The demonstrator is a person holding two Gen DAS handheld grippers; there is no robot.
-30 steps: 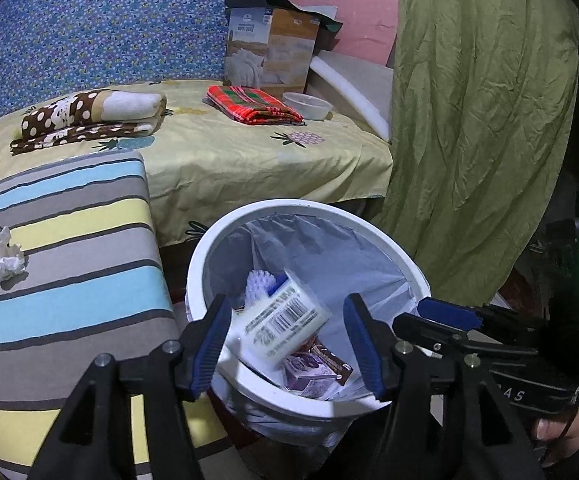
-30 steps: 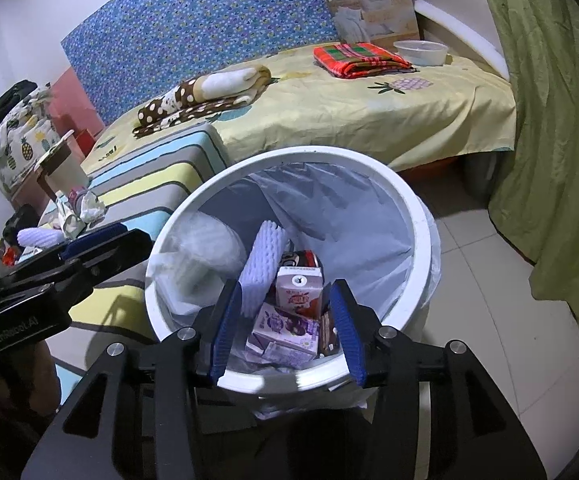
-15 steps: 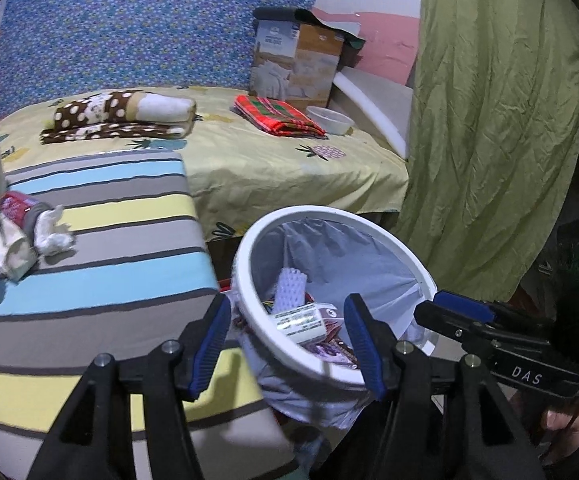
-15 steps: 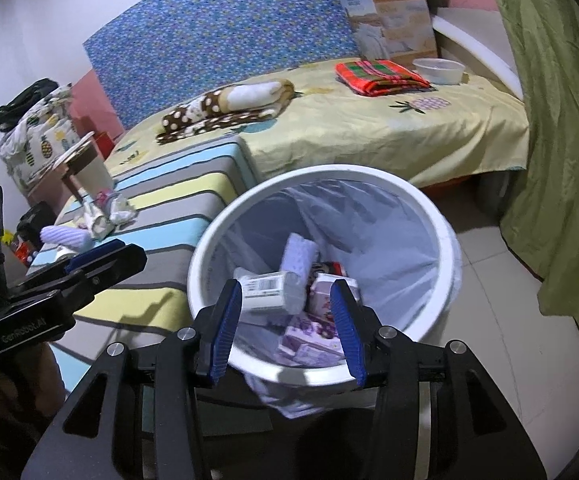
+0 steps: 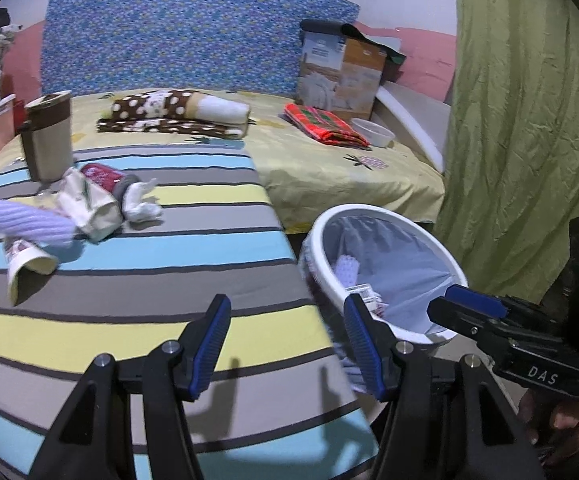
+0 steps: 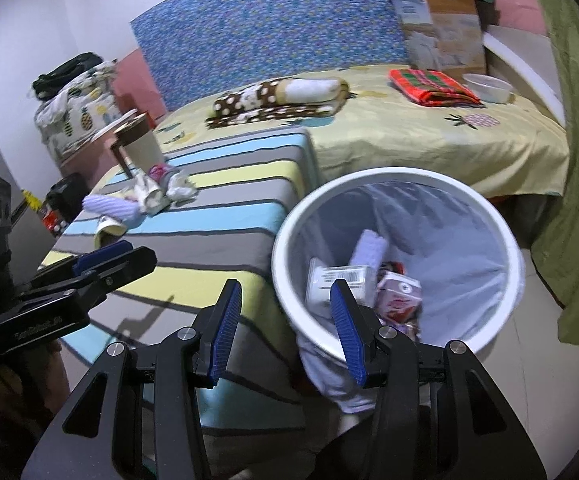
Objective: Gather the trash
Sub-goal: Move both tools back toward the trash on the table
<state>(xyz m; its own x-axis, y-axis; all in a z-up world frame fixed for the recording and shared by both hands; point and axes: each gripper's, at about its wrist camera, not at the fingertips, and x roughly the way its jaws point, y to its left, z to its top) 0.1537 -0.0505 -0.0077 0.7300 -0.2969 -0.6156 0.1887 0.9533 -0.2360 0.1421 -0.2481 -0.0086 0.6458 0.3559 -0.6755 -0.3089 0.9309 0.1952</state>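
We hold the left gripper (image 5: 285,336) and the right gripper (image 6: 285,330) spread and empty beside the white bin (image 6: 505,240), while the trash pile (image 5: 89,204) lies on the striped counter (image 5: 193,252) left of this bin.

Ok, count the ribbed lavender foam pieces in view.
2. One foam piece lies on the striped cover; another is inside the white bin. Others may be buried there.
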